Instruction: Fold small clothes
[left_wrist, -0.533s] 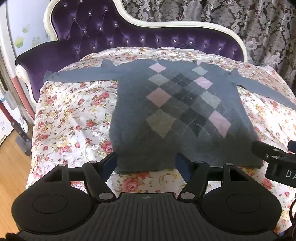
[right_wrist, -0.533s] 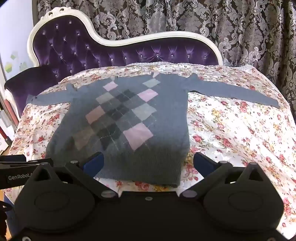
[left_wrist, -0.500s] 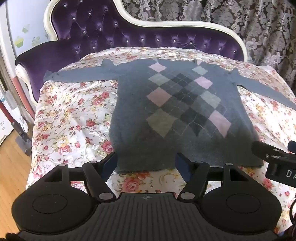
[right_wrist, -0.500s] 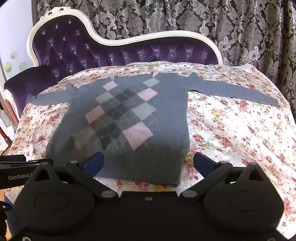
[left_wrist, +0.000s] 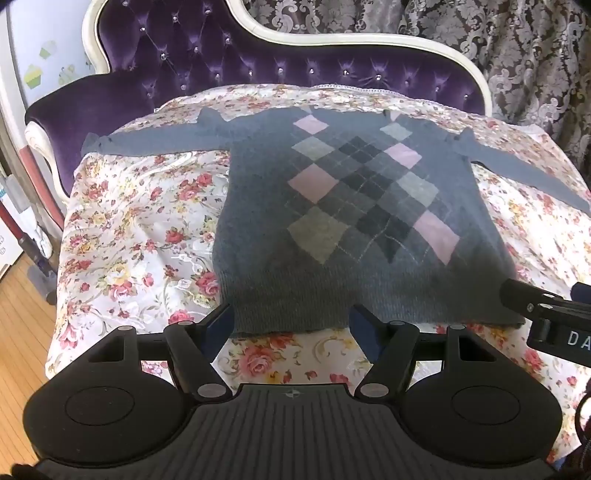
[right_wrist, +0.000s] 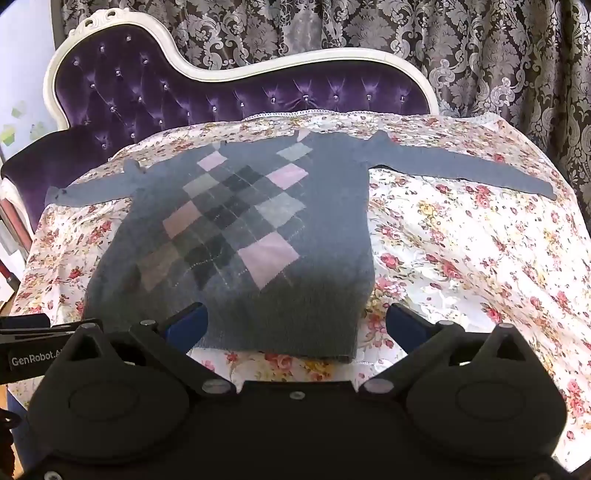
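Floral cover (left_wrist: 140, 229) and sweater (left_wrist: 258, 229) unchanged; both tools, left (left_wrist: 291, 326) and right (right_wrist: 295, 325), stay open, empty

Gray argyle sweater (right_wrist: 258, 229) lies flat, sleeves spread, on the floral cover (right_wrist: 461, 258); right tongs (right_wrist: 295, 325) gape wide above its hem.

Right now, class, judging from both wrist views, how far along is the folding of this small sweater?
Done: the grey argyle sweater lies spread flat on the floral cover, both sleeves stretched out sideways. In hand: nothing. The left gripper and right gripper hang open over the hem, pads apart and clear of the cloth. Left: every fold; no sleeve is turned in and the body is not doubled.
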